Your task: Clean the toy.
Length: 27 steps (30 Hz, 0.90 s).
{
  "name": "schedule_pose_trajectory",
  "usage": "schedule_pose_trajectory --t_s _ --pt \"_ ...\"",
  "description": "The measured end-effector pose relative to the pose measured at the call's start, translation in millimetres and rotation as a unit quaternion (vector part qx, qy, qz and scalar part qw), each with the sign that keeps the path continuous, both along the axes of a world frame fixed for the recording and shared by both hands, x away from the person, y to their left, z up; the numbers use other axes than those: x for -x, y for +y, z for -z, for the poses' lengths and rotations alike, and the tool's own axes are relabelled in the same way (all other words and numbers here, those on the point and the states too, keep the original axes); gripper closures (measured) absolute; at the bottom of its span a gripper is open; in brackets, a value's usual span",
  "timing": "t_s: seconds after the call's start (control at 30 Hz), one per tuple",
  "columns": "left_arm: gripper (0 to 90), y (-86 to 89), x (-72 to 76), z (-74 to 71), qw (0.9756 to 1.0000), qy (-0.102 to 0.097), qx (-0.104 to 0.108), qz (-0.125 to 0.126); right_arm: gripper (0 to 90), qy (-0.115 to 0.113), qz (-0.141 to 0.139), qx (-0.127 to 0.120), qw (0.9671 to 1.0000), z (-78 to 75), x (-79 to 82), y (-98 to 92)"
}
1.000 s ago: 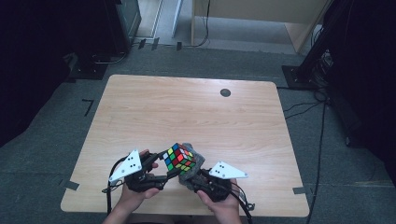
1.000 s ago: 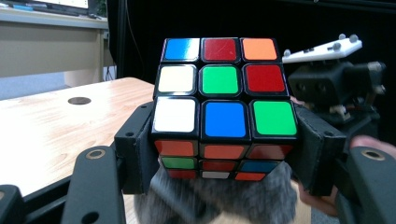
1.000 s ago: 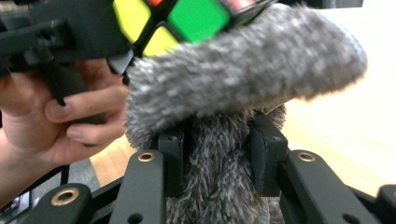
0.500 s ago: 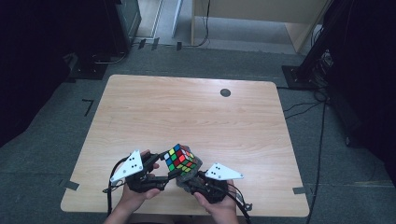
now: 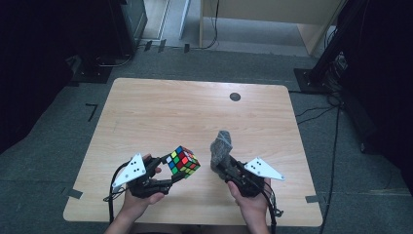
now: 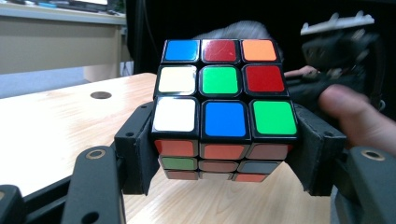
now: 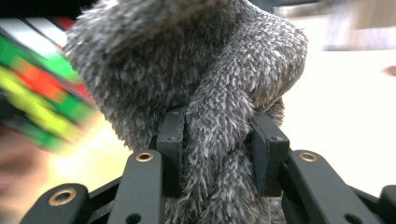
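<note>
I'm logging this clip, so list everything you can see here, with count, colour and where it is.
puzzle cube: one, multicoloured squares on black, held above the table's near edge, left of centre
fuzzy cloth: one, grey, bunched, held up right of the cube
table: one, light wood, centre of the high view
round hole cap: one, dark, far right part of the tabletop
left gripper: one, black, shut on the cube
right gripper: one, black, shut on the cloth
hands: two, at the near edge

Cube (image 5: 183, 162) left, cloth (image 5: 220, 147) right, both above table (image 5: 195, 112).
</note>
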<state>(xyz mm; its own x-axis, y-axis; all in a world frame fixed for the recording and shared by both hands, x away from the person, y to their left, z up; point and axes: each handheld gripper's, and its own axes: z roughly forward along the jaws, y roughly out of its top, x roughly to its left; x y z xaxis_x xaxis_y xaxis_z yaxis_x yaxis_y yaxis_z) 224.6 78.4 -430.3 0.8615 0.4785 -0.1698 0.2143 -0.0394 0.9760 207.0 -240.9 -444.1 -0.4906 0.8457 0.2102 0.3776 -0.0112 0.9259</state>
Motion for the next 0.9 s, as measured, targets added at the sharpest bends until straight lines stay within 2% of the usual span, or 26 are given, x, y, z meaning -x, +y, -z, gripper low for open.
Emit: schedule_pose_trajectory --t_s 0.07,0.13,0.2,0.23,0.33,0.43,0.5,0.57,0.7,0.83,0.9 --pt "34.6 0.9 -0.7 -0.3 1.0 0.0 -0.002 -0.004 62.5 0.004 0.026 0.051 0.9984 10.1 -6.0 -4.3" --pt "34.6 2.3 -2.2 0.1 1.0 0.003 -0.001 -0.007 62.3 0.017 0.044 0.093 0.9946 21.8 -13.1 -8.6" --pt "34.6 3.1 -3.9 0.9 0.9999 0.008 -0.001 -0.012 59.8 0.027 0.053 0.119 0.9911 32.3 -18.9 -11.1" --pt "34.6 3.4 -4.6 1.3 0.9999 0.009 -0.002 -0.013 56.8 0.033 0.052 0.132 0.9893 36.7 -21.6 -11.2" --pt "34.6 4.6 -6.9 2.2 0.9997 0.015 -0.001 -0.018 45.4 0.042 0.046 0.149 0.987 43.2 -26.5 -10.2" --pt "34.6 6.2 -7.8 1.7 0.9996 0.017 -0.002 -0.022 37.9 0.011 0.044 0.17 0.9844 39.6 -25.4 -8.3" --pt "34.6 6.9 -7.9 1.0 0.9995 0.019 0.0 -0.024 35.2 -0.006 0.042 0.171 0.9844 35.2 -23.1 -8.3" --pt "34.6 7.4 -8.1 0.1 0.9994 0.021 0.002 -0.026 33.8 -0.024 0.035 0.161 0.9861 29.9 -19.6 -8.4" --pt "34.6 6.4 -7.7 -0.8 0.9994 0.023 0.003 -0.024 33.5 -0.065 -0.002 0.135 0.9887 19.3 -10.1 -2.6" --pt "34.6 5.2 -9.1 -1.5 0.9992 0.028 0.006 -0.026 35.2 -0.114 -0.066 0.101 0.9861 11.7 -1.1 12.4" --pt "34.6 4.3 -9.5 -1.5 0.9991 0.033 0.007 -0.024 34.9 -0.136 -0.089 0.096 0.982 10.8 1.1 19.6"
